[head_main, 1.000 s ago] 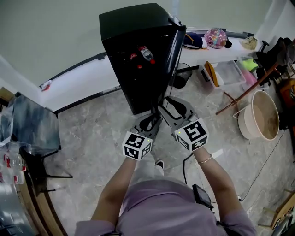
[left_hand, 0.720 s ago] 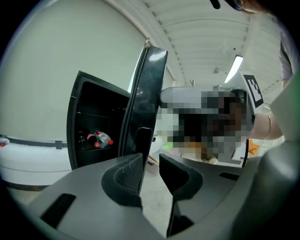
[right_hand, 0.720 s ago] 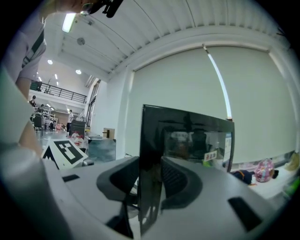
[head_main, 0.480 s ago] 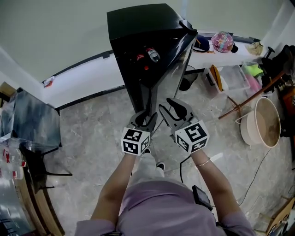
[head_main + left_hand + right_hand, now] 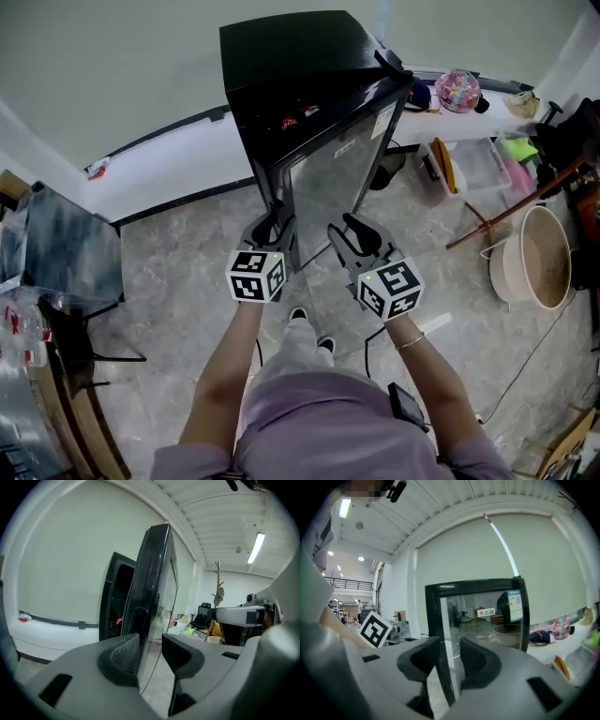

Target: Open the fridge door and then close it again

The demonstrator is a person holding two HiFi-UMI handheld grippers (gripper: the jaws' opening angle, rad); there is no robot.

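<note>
While the head view shows the black fridge (image 5: 281, 47) against the far wall with its glass door (image 5: 337, 159) swung partway out, only the left gripper view shows that door edge-on, and only the right one its label (image 5: 514, 605). The left claw (image 5: 150, 648), just opening, stands part-spread with the door's free edge in its gap, unpinched. The right claw (image 5: 450, 656), part-spread, frames the door's rim without pressing it.

We find the fridge (image 5: 281, 56) backed against the wall (image 5: 112, 75), its door (image 5: 328, 173) swung out towards us. A counter (image 5: 469, 114) runs right of it, a basin (image 5: 534, 248) sits on the floor (image 5: 187, 272) below, and a chair (image 5: 70, 248) stands far left.
</note>
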